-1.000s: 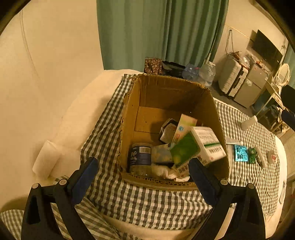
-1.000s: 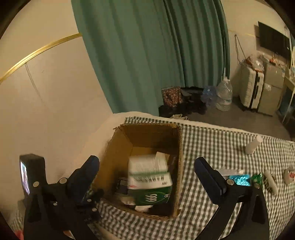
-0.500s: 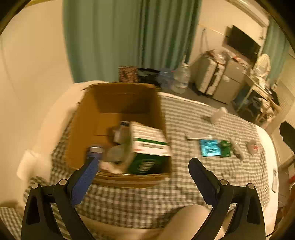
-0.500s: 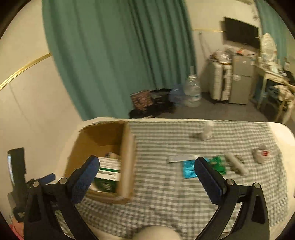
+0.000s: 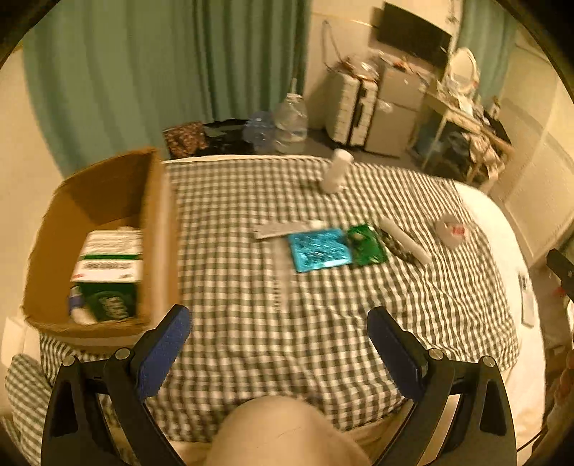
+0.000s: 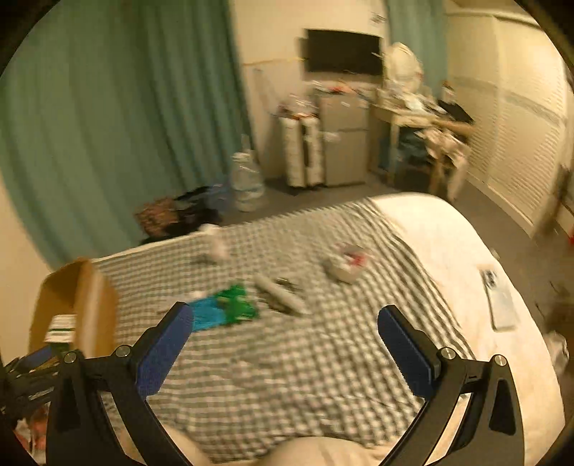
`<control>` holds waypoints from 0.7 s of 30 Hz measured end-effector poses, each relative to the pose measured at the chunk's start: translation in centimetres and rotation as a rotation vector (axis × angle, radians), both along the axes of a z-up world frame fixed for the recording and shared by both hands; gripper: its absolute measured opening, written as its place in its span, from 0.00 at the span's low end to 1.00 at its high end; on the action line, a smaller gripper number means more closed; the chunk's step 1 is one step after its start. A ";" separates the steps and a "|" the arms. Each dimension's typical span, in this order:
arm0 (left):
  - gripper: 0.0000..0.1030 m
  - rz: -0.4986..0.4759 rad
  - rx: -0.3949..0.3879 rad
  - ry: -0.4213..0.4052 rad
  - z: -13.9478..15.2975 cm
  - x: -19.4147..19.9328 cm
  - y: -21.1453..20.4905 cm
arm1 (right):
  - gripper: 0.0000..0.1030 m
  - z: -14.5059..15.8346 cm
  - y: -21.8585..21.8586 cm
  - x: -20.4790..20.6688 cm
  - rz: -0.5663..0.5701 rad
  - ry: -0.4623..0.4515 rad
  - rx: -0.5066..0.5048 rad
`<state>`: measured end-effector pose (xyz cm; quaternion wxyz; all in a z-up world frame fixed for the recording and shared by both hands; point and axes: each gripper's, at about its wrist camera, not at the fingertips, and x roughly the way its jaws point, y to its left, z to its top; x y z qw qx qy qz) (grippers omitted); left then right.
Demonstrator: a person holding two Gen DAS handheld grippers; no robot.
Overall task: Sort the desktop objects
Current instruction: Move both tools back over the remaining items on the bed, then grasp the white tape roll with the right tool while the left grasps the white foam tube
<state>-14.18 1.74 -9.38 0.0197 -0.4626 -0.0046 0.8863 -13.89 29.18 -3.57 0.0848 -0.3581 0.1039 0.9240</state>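
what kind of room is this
Most likely a lived-in bedroom or studio: a checked cloth over what looks like a bed, teal curtains, a wall TV and a suitcase.

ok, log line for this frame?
left claw: open, empty | right claw: open, empty | cardboard box: part-filled | teal packet, green packet: on cloth
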 end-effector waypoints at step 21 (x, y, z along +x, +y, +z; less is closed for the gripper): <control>0.98 -0.001 0.035 -0.115 -13.0 -16.2 17.5 | 1.00 -18.6 12.3 -17.2 -0.051 -0.176 -0.183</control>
